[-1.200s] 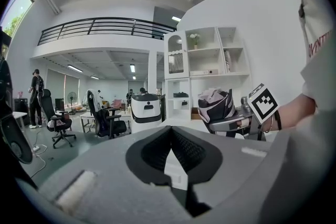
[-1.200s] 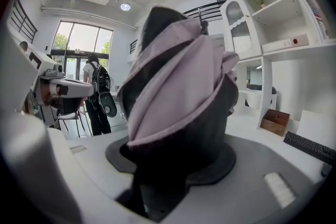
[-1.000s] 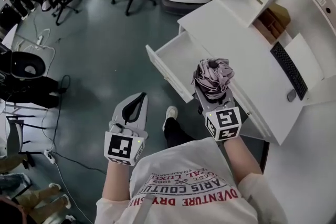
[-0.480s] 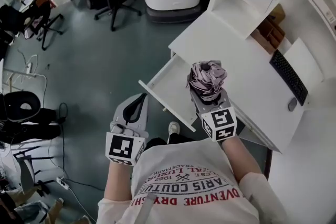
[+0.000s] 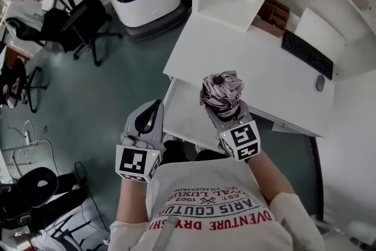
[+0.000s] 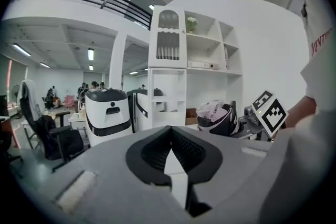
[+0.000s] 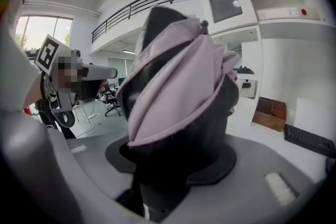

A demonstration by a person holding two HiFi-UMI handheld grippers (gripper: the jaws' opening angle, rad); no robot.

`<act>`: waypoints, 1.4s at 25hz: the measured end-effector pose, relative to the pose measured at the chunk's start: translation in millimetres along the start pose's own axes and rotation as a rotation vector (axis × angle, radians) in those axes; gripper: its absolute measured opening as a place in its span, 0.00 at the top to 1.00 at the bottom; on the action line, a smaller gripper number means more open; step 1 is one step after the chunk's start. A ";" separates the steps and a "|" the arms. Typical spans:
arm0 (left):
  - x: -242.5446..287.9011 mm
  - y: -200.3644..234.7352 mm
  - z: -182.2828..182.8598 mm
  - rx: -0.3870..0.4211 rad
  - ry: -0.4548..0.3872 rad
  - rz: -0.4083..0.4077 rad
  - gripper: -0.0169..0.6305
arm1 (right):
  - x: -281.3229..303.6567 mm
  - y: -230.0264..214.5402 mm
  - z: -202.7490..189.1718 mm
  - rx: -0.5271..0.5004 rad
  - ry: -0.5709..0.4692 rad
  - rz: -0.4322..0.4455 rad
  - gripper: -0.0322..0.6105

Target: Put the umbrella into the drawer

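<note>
Umbrella [image 5: 222, 91] is being gripped upright by right gripper [image 5: 226, 117] jaws, over the open drawer [image 5: 179, 104] at desk [image 5: 264, 62] near left | left gripper [image 5: 154, 107] jaws closed, empty | advice: umbrella should be laid flat inside drawer walls before release.

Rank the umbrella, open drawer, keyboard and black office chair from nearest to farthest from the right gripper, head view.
1. umbrella, gripped by the right gripper.
2. drawer, open, just left.
3. keyboard, upper right.
4. office chair, far upper left.
</note>
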State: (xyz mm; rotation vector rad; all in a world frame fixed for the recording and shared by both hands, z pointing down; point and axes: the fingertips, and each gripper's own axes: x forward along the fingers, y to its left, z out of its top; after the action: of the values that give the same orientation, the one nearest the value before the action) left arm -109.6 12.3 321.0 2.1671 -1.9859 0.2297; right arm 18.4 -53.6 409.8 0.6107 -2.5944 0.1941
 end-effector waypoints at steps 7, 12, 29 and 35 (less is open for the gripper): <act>47.8 18.4 -4.6 0.049 0.051 -0.238 0.97 | 24.3 -0.9 -19.5 0.120 0.071 -0.130 0.63; 67.9 17.7 -36.2 0.047 0.108 -0.392 0.97 | 41.0 14.1 -59.3 0.171 0.176 -0.156 0.63; 105.5 33.0 -145.7 -0.009 0.173 -0.582 0.97 | 121.6 45.3 -227.6 0.182 0.593 -0.011 0.62; 113.4 25.1 -169.7 -0.009 0.201 -0.620 0.97 | 134.4 44.2 -277.1 0.206 0.680 0.003 0.62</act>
State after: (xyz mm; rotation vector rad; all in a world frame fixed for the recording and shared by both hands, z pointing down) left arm -121.8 -57.7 513.9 2.5062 -1.1366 0.3194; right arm 4.8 -0.5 716.1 0.4979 -1.9296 0.5681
